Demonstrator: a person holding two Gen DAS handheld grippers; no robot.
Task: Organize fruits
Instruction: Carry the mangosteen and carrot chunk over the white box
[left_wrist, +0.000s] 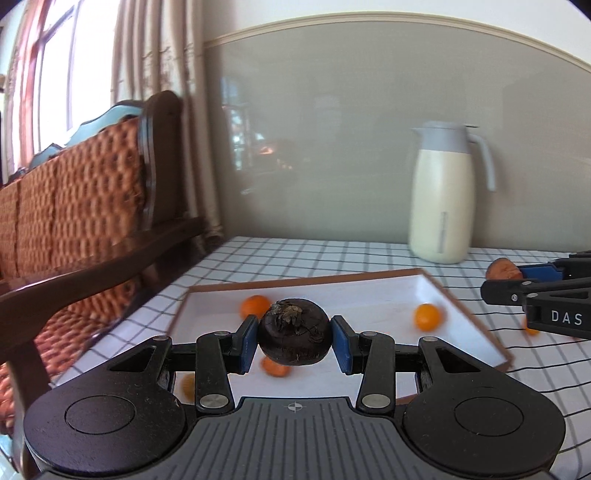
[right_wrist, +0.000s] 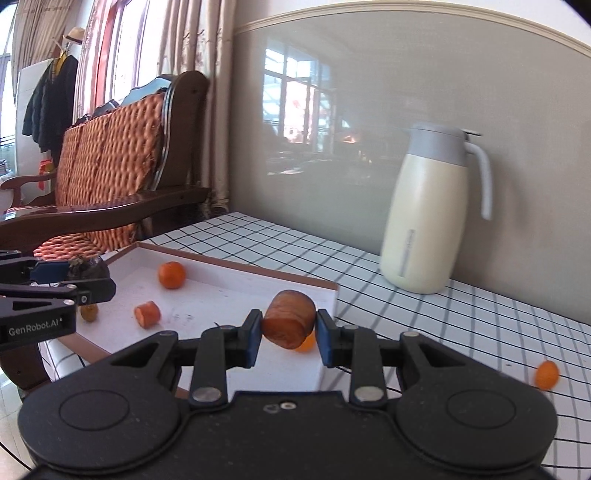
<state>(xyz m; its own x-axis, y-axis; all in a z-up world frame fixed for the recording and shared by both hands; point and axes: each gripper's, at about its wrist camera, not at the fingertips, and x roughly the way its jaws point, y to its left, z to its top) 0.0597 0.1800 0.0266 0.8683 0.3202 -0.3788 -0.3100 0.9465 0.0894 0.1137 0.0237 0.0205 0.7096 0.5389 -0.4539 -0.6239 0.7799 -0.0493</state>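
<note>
My left gripper (left_wrist: 294, 338) is shut on a dark round fruit (left_wrist: 294, 332) and holds it above the white tray (left_wrist: 369, 295). My right gripper (right_wrist: 289, 330) is shut on a reddish-brown fruit (right_wrist: 290, 323) above the tray's right corner (right_wrist: 325, 295). Small orange fruits lie in the tray (left_wrist: 427, 316) (left_wrist: 255, 306) (right_wrist: 171, 274), with an orange chunk (right_wrist: 147, 314). The right gripper shows at the right edge of the left wrist view (left_wrist: 517, 280), the left gripper at the left edge of the right wrist view (right_wrist: 85, 278).
A cream thermos jug (right_wrist: 424, 221) stands on the checked tablecloth (right_wrist: 461, 314) by the wall. One small orange fruit (right_wrist: 547, 374) lies on the cloth to the right. A wooden chair with an orange cushion (right_wrist: 107, 166) stands left of the table.
</note>
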